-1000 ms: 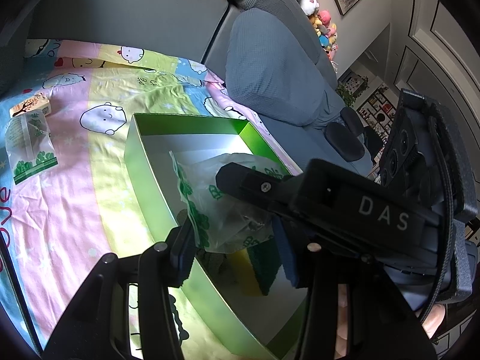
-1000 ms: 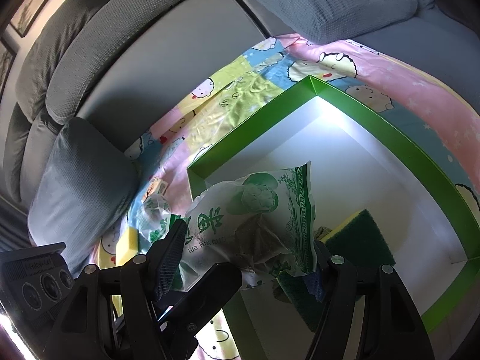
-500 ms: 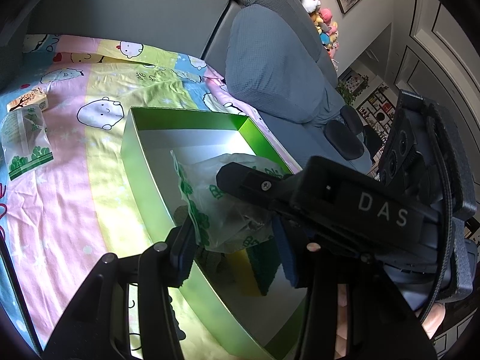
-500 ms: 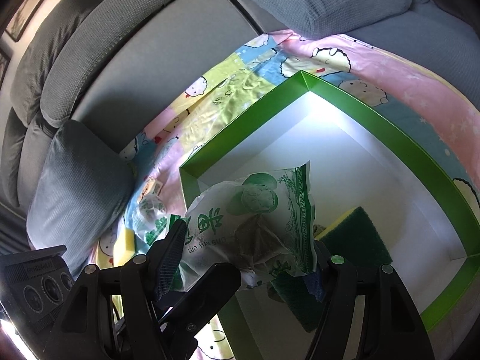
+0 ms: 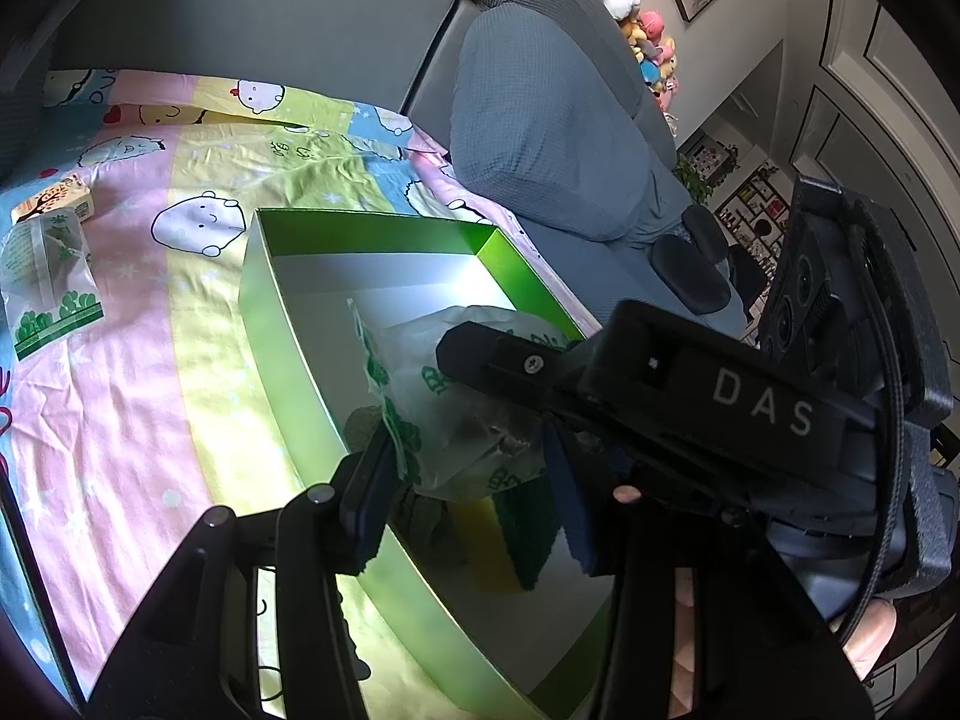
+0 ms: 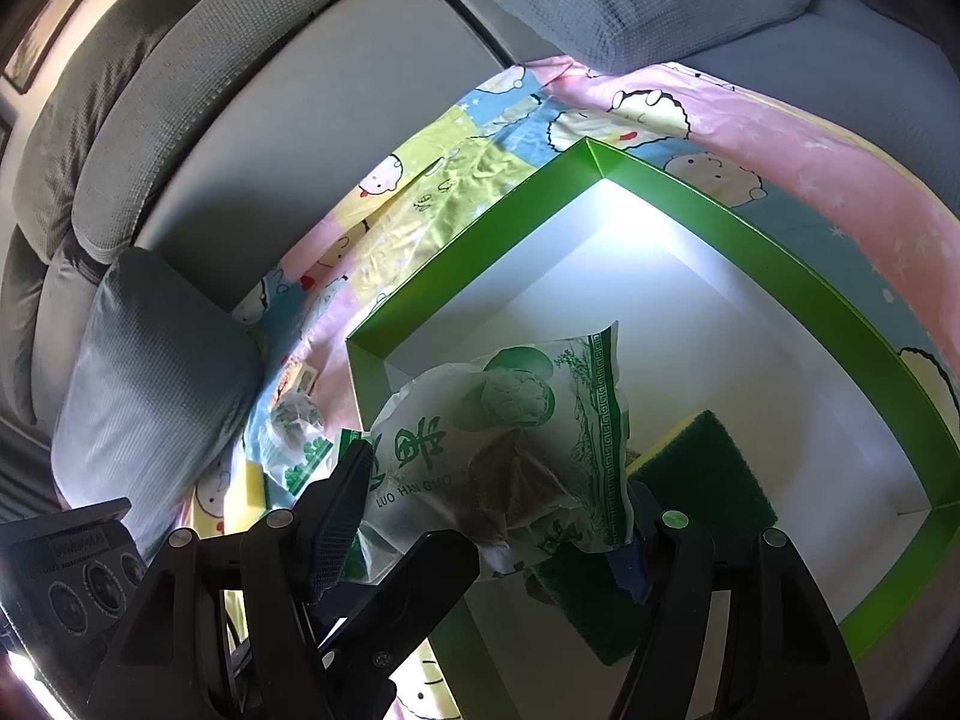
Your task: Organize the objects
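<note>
A green-printed plastic bag [image 5: 456, 408] with a dark lump inside hangs over the open green box [image 5: 282, 330]. Both grippers hold it from opposite sides. My left gripper [image 5: 468, 480] is shut on the bag, and the right gripper's black body crosses in front. My right gripper [image 6: 492, 510] is shut on the same bag [image 6: 510, 456], above the box's [image 6: 750, 252] near corner. A green and yellow sponge [image 6: 708, 474] lies on the box floor under the bag; it also shows in the left wrist view [image 5: 510, 528].
The box rests on a cartoon-print blanket [image 5: 120, 360] on a grey sofa. A second green-printed bag [image 5: 51, 282] and a small carton [image 5: 54, 201] lie on the blanket left of the box. Grey cushions [image 5: 552, 132] stand behind.
Both grippers with the bag have shifted slightly over the box; the box and blanket appear lower and further right in the left view. The grip has not changed.
</note>
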Tool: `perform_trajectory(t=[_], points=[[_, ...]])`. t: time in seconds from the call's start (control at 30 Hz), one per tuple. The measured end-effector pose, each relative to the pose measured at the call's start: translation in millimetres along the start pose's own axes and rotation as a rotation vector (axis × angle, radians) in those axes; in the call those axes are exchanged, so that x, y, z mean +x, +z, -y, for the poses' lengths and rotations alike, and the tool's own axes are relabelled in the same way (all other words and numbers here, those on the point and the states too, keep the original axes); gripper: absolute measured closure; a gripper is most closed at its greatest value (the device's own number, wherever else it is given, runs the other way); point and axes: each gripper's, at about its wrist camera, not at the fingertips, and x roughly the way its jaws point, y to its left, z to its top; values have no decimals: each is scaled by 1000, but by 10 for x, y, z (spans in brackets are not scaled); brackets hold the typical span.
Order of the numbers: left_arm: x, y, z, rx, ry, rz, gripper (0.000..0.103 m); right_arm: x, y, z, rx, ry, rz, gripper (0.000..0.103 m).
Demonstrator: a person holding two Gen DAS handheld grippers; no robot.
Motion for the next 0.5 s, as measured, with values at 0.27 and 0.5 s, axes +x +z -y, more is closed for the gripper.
perform_trajectory(t=[0.27, 0.5], points=[[-36, -21, 19, 15, 18, 3, 57, -25, 31, 56, 38, -33, 19, 32], [-169, -33, -8, 25, 45, 23, 56, -61, 53, 106, 66, -71, 47, 32]])
